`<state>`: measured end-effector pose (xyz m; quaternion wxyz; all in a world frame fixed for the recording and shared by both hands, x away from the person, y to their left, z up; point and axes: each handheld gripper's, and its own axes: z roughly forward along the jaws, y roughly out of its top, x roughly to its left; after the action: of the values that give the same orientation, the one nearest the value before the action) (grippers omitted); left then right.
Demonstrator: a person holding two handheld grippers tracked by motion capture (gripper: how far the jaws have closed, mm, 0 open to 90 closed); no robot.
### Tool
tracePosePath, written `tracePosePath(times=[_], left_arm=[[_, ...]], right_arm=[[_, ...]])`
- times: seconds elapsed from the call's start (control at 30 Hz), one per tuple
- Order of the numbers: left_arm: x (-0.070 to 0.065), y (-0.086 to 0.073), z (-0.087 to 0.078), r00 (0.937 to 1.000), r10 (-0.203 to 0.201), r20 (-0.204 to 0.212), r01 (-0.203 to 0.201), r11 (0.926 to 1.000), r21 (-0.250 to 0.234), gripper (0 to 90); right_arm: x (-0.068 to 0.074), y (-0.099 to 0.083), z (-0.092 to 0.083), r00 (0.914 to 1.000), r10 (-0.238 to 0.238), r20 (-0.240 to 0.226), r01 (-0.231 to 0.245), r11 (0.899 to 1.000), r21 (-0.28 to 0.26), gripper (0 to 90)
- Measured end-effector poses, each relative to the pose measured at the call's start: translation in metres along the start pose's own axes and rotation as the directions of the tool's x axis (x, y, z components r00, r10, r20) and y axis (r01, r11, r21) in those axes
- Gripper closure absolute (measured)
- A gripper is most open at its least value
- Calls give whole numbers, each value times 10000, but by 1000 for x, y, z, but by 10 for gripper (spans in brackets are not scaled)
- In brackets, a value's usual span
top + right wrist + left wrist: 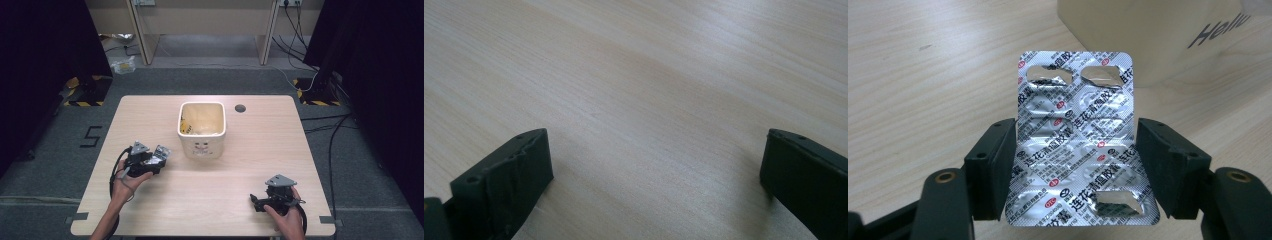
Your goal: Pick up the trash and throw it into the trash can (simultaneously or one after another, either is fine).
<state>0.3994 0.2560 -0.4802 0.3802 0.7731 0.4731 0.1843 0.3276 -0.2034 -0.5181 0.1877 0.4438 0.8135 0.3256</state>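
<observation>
Two burst pockets mark the blister pack (1075,145) clamped by the left gripper (1075,165); right gripper (656,175) jaws gape empty.

**Blister pack held, bin close by**

Silver foil blister pack (1075,137), printed in black characters with small red logos. Several pockets torn open at top and bottom right, foil ragged. Clamped by its side edges between two black jaws, standing upright off the table, foil side to the left gripper view. Seen from above (161,151) just left of the bin.

Cream square bin (201,130), upright at table centre, open-topped, a face and lettering on its front wall.
</observation>
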Motion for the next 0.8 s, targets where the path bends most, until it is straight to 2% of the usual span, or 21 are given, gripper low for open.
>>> tracePosePath(times=[0.37,0.8], left_arm=[[3,9,-7,9999,42,142,-41,9999,-127,338],[6,32,-22,9992,253,317,-238,9985,-488,338]], right_arm=[[0,0,0,10000,-1,1,1,10000,3,8],[0,0,0,10000,9,-6,-9,10000,6,7]])
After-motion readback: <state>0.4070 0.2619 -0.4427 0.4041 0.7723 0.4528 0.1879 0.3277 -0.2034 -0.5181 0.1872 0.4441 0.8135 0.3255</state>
